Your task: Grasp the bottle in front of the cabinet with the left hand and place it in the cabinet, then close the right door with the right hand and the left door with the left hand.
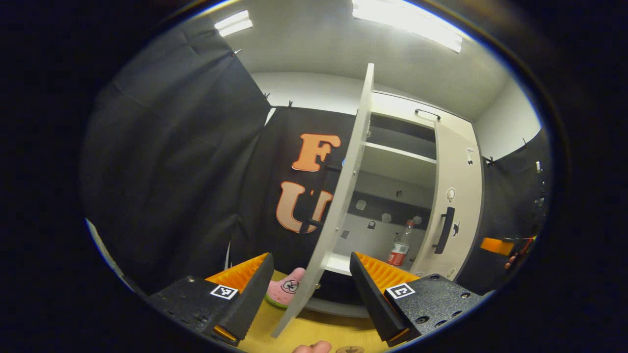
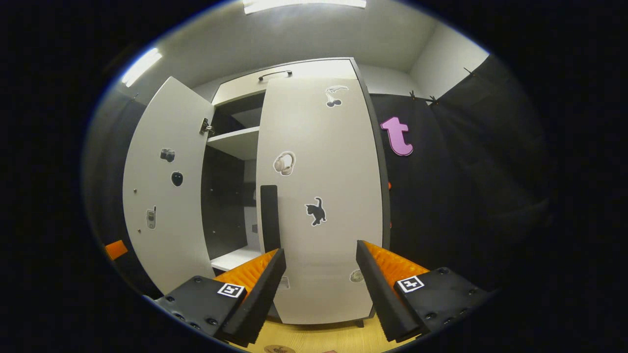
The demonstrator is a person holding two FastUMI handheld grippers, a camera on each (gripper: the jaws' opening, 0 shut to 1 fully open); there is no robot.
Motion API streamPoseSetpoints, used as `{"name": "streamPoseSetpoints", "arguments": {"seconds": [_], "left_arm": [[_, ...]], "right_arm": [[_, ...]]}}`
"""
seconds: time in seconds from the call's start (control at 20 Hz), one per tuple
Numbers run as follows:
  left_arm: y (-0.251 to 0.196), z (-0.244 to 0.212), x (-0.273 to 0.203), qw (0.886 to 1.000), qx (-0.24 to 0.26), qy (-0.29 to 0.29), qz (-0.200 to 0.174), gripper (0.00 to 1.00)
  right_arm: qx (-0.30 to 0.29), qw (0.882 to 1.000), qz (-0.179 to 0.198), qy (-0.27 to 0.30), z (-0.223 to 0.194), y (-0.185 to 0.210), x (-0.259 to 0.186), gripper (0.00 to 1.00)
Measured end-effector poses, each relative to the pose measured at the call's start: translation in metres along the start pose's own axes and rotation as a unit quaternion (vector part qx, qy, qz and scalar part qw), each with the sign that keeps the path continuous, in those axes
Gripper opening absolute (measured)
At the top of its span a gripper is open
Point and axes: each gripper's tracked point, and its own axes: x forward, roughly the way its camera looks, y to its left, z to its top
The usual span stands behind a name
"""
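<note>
The stiff, light left door (image 1: pixel 343 196) stands between the fingers of the open left hand-held gripper (image 1: pixel 311 289); push its outer face; the right hand-held gripper (image 2: pixel 319 284) is open too

The cabinet (image 2: pixel 314 73) is white outside, with dark back panels and white shelves inside. Its right door (image 2: pixel 338 255) is white with a black handle (image 2: pixel 269 215) and stickers: a black cat (image 2: pixel 316 211), pale headphones (image 2: pixel 284 163). The left door (image 2: pixel 164 196) is white too, carrying small dark stickers. The bottle (image 1: pixel 401 243) is clear with a red label and red cap. A pink star-shaped plush (image 1: pixel 286 288) with a green base lies on the light yellowish wood-grain bench (image 1: pixel 319 333).
</note>
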Motion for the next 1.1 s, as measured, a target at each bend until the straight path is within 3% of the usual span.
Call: {"name": "streamPoseSetpoints", "arguments": {"seconds": [0.25,0.65,0.9,1.1], "left_arm": [[0.044,0.017,0.016,0.998,0.026,-0.007,0.065,0.94],[0.051,0.008,0.071,0.996,0.059,0.006,0.073,0.94],[0.060,-0.011,0.081,0.993,0.070,0.024,0.090,0.94],[0.049,-0.015,0.081,0.995,0.067,0.038,0.057,0.92]], "right_arm": [[0.008,1.000,0.008,0.004,-0.001,-0.013,-0.052,0.97],[0.002,1.000,-0.004,0.019,-0.023,-0.030,-0.094,0.97],[0.001,1.000,-0.022,0.022,-0.026,-0.041,-0.104,0.97],[-0.001,0.999,-0.028,0.024,-0.027,-0.043,-0.107,0.97]]}}
